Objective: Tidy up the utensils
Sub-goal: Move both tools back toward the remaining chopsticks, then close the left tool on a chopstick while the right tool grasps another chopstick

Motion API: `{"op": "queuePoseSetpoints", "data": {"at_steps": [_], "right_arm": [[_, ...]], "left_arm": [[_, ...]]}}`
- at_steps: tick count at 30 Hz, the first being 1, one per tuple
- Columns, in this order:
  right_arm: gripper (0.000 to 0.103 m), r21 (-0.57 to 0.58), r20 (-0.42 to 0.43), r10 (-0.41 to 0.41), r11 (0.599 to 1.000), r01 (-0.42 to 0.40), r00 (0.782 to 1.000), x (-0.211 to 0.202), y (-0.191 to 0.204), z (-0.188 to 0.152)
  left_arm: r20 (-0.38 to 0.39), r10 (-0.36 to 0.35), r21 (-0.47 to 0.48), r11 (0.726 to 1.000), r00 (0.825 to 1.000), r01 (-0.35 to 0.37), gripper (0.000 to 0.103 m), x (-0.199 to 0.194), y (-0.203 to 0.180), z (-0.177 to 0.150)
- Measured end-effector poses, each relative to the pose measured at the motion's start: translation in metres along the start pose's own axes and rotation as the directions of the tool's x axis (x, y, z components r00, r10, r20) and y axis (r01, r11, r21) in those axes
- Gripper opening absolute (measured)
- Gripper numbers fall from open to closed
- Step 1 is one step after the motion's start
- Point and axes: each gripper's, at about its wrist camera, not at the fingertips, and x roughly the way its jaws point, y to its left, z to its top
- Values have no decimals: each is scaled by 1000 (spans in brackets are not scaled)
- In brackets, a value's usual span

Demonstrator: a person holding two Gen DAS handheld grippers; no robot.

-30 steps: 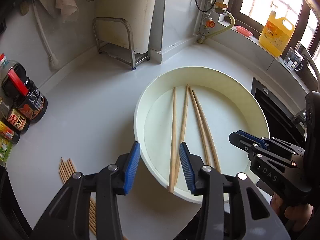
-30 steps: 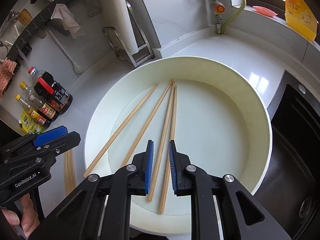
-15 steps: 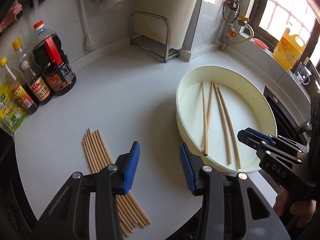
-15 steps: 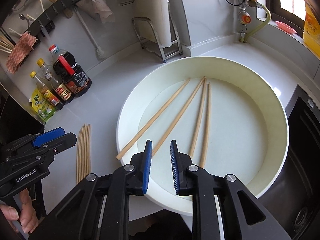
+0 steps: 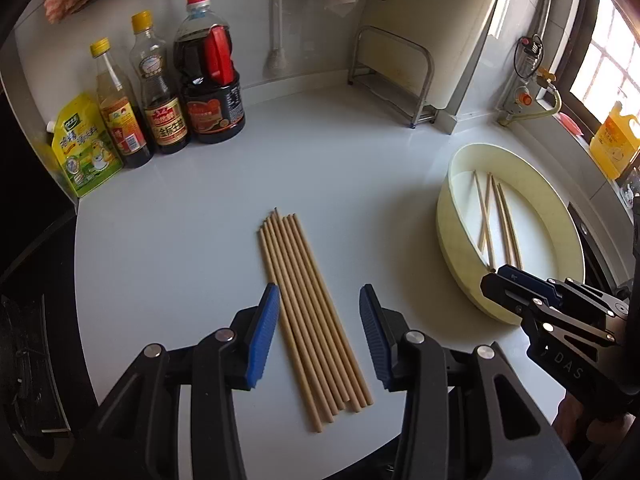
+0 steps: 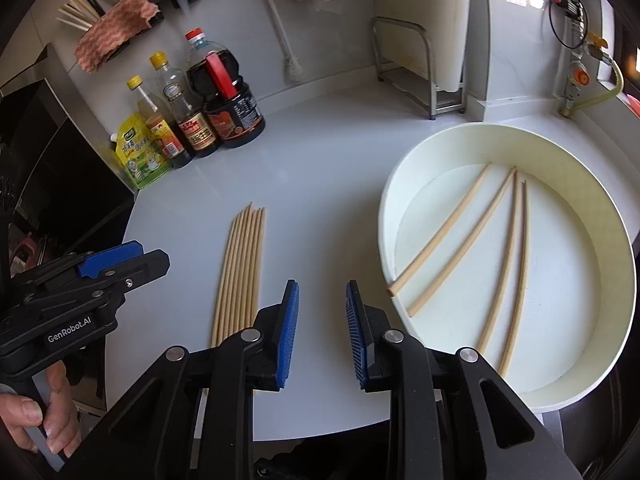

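Left tool hovering open, empty, over chopstick bundle lying on counter. Right tool opening, nothing btwn pads, hanging over bare counter btwn bundle & basin. Four chopsticks lying loose in basin. Sauce bottles standing at back wall.

Near ends of chopstick row hidden behind right gripper
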Motion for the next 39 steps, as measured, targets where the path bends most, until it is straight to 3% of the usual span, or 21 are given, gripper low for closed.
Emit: {"op": "queuePoseSetpoints", "data": {"at_steps": [14,17,20,33,39], "right_arm": [[29,-97,-75,43,994,-50,996,34,52,-8],[30,-100,-83,41,994,-50,996,40,55,-9],[37,-101,-90,34,994,-43,995,48,57,-11],[39,-67,-184,-36,997,24,982,111,46,-19],[39,-78,-182,-39,997,25,983,126,48,-16]], "left_arm": [[-48,65,-102,992,997,-70,48,6,56,-28],[-54,70,-105,992,996,-76,49,9,62,-29],[-61,75,-107,991,995,-81,55,15,66,-31],[-140,69,-158,983,988,-91,65,60,81,-48],[-140,78,-181,978,987,-103,70,68,84,-53]]}}
